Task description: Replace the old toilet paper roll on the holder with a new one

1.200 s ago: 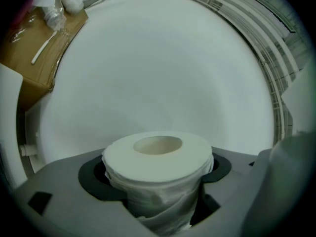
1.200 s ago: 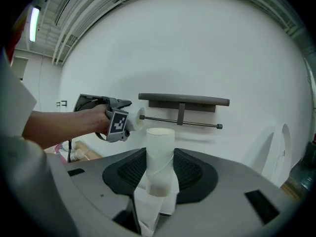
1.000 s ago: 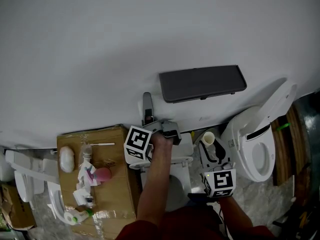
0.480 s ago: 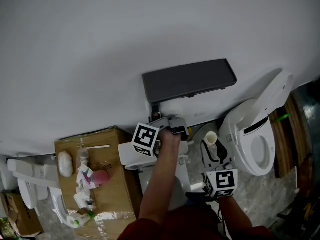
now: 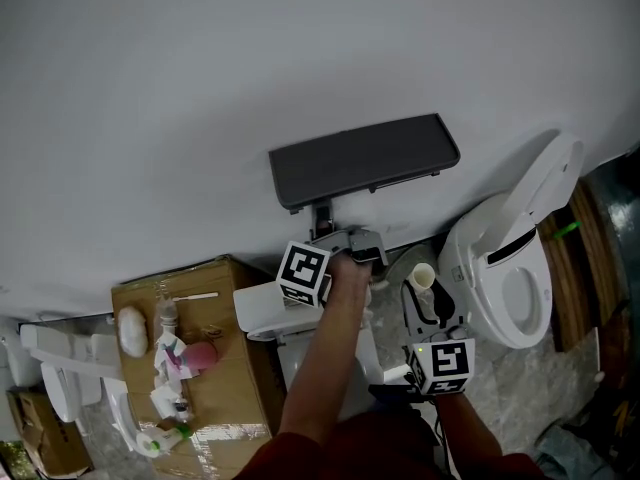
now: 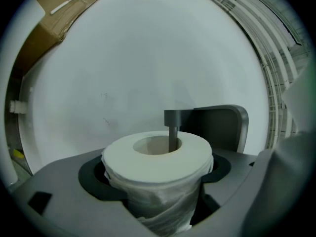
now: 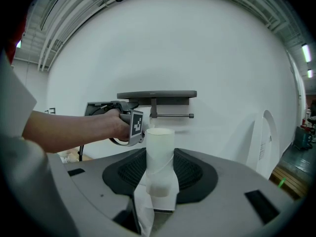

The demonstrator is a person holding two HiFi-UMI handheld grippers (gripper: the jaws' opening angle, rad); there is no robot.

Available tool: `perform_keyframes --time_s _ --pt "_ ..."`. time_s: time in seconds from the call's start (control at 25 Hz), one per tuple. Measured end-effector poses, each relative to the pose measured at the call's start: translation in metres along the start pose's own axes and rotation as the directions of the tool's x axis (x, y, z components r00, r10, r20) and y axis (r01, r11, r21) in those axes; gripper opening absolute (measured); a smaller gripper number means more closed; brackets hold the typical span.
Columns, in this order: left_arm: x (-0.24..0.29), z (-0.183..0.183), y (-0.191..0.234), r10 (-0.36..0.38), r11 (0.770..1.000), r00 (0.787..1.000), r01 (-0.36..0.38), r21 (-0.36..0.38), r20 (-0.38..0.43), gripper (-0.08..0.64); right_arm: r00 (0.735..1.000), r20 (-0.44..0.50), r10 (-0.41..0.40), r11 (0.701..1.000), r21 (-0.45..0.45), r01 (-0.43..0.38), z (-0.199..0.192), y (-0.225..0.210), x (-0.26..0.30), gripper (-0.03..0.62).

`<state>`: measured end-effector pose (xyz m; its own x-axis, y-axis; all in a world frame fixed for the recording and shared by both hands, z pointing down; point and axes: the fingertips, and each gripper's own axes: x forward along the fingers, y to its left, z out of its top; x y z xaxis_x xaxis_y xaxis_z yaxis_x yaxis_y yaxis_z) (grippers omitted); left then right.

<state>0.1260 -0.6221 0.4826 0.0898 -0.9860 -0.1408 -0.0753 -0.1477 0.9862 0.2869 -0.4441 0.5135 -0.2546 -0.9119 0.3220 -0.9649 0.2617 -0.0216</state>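
The white wall (image 5: 300, 58) carried the dark holder (image 5: 365, 158), a flat shelf with a short post and a thin rod under it. The toilet (image 5: 510, 288), its lid raised, stood to the lower right of the holder in the head view. A cardboard box (image 5: 235, 388) strewn with small items sat to the holder's lower left. Just below the holder, the left gripper (image 6: 158, 181) had its jaws spread wide and clamped on the new roll (image 6: 157, 154). The roll's long axis lay across the jaws and in line with the holder's rod. Its open end faced the post, and the rod's tip showed over the hole's mouth; whether it had entered could not be told. Farther below the holder, toward the toilet, the right gripper (image 7: 159, 186) gripped the old cardboard tube (image 7: 159, 152) at a narrower width. The tube stood upright, open end up, with a scrap of paper (image 7: 143, 201) hanging from it.
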Motion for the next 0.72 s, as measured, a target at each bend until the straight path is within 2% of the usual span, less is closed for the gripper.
perform_keyframes --time_s 0.24,0.36,0.52,0.72 --pt "-0.002 0.0 -0.003 -0.037 0.999 0.999 0.037 -0.025 0.007 0.463 1.0 0.005 -0.008 1.0 0.006 0.008 0.002 -0.004 -0.005 0.179" --pt "-0.001 -0.002 -0.005 -0.034 0.999 0.999 0.034 -0.003 -0.003 0.47 1.0 0.001 -0.006 1.0 0.01 0.006 0.0 -0.005 -0.006 0.179" --pt "-0.006 -0.004 -0.002 -0.039 0.999 0.999 0.038 -0.038 -0.013 0.496 1.0 0.015 0.005 1.0 0.012 -0.005 0.001 -0.001 -0.008 0.179" --pt "-0.018 -0.006 0.002 -0.013 1.0 1.0 0.013 -0.022 -0.017 0.509 1.0 0.015 0.004 1.0 0.014 -0.004 0.002 -0.001 -0.016 0.179"
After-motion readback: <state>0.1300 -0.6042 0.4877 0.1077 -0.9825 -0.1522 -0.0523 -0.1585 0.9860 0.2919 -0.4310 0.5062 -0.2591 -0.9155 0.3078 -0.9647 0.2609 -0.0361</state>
